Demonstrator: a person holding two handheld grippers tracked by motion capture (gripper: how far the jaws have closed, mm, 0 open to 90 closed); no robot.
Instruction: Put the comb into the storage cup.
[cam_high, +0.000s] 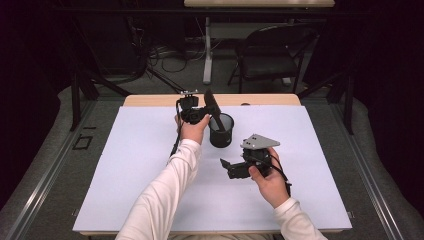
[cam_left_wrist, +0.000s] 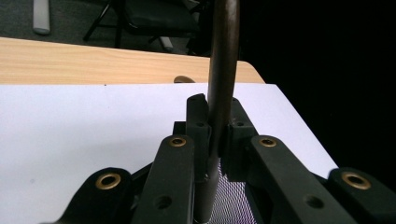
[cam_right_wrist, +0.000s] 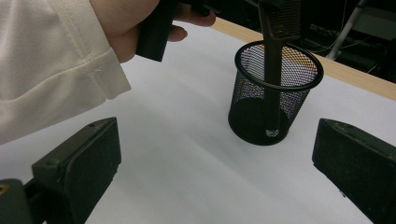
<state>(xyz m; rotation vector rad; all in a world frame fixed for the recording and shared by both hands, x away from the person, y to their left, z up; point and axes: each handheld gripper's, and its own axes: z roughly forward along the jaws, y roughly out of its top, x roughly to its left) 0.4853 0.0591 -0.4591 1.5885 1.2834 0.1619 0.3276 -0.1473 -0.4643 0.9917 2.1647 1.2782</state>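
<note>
Left tongs (cam_high: 206, 116) clamped on the handle of a dark spatula (cam_high: 214, 111), about midway along its length. In the left gripper view the handle (cam_left_wrist: 223, 70) stands between the 2 pads, both pressing on it.

Spatula's long axis runs steeply upright with a slight tilt: handle end down inside the black mesh cup (cam_high: 221, 131), flat slotted blade up above the tongs. In the right gripper view the handle (cam_right_wrist: 272, 70) crosses the cup (cam_right_wrist: 275, 93) rim and reaches down close to its floor; whether it touches bottom, cannot tell.

Cup stands upright on the white surface (cam_high: 140, 165), just beside and below the left tongs.

Right tongs (cam_high: 225, 164) held low over the surface, jaws wide apart, nothing between them. They aim at the cup, which sits ahead of them with a clear gap. In their own view, the left hand (cam_right_wrist: 140, 23) and pale sleeve (cam_right_wrist: 51, 60) show at upper left.
</note>
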